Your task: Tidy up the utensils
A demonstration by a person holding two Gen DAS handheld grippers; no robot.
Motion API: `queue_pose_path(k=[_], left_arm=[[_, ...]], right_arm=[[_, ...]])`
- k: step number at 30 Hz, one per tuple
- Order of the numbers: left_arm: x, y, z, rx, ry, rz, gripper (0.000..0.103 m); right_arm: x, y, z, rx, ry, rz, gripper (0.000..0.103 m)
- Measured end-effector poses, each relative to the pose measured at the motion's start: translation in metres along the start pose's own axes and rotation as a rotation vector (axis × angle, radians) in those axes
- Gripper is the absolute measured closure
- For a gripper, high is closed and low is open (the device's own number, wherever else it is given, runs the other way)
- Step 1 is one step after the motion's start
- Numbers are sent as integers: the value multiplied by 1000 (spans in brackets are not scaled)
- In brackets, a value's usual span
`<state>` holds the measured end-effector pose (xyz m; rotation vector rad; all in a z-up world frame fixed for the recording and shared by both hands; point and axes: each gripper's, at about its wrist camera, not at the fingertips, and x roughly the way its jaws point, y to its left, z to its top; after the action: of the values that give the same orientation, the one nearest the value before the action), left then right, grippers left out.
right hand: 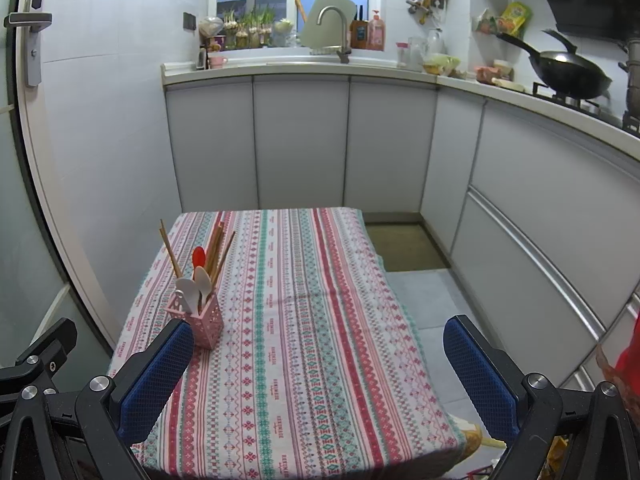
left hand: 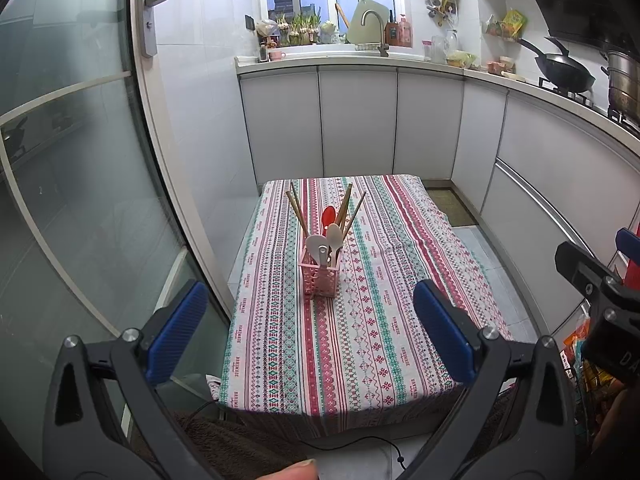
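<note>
Both tongs, left and right, hang wide apart and empty, short of the counter. Reaching carelessly into the crowded pink holder could snag the splayed chopsticks and tip it.

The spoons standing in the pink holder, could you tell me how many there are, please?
3. In the pink holder, a red spoon stands at the back, a beige spoon right front, and a white slotted one left front. Others may be hidden among the chopsticks.

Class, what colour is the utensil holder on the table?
Pink: the utensil holder shows best in the left wrist view, on the striped tablecloth.
</note>
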<state>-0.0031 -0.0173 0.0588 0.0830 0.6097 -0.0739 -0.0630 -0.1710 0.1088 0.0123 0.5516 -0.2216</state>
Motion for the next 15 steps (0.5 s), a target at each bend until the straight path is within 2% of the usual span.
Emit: queue_pose_path(k=[15], left_arm=[[2, 1, -1, -2, 1, 2, 1]], right_arm=[[1, 2, -1, -1, 0, 1, 1]])
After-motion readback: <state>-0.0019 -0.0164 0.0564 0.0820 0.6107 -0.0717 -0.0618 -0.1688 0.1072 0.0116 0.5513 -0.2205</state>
